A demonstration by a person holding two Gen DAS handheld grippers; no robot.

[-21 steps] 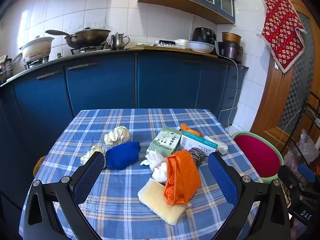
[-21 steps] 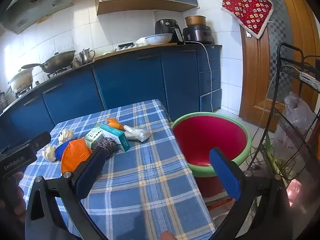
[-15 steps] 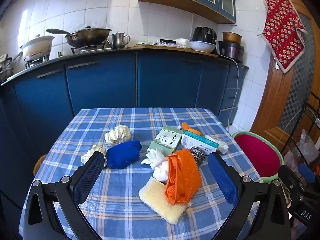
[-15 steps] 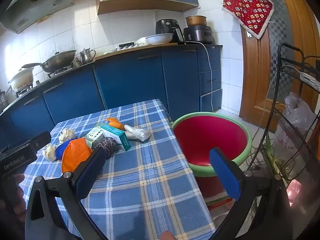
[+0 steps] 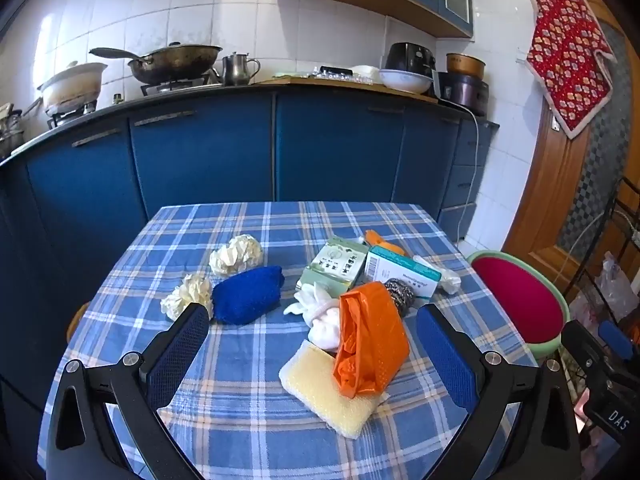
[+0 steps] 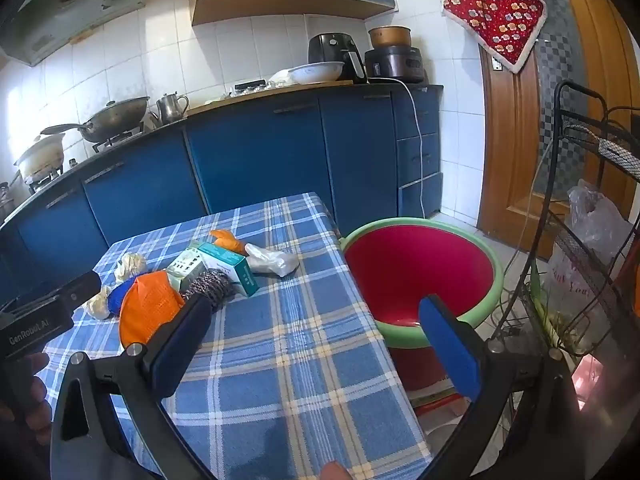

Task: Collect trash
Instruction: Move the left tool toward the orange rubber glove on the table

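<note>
Trash lies on a blue checked tablecloth (image 5: 240,420): an orange plastic bag (image 5: 370,344) on a yellow sponge (image 5: 324,392), white crumpled cloth (image 5: 320,312), a blue pouch (image 5: 248,294), two crumpled paper balls (image 5: 236,255), a green box (image 5: 334,266), a teal-white box (image 5: 402,276), a steel scourer (image 5: 400,294) and a clear plastic wrapper (image 6: 272,261). A red basin with a green rim (image 6: 420,272) stands beside the table's right edge. My left gripper (image 5: 312,352) is open and empty just before the orange bag. My right gripper (image 6: 320,344) is open and empty over the table's right front.
Blue kitchen cabinets (image 5: 280,152) run behind the table, with a wok (image 5: 176,62), kettle and appliances on the counter. A black wire rack (image 6: 592,240) with a plastic bag stands at the right by a wooden door (image 6: 516,140).
Both grippers have shifted only slightly; the left view has drifted a little higher over the table. Nothing was taken hold of.
</note>
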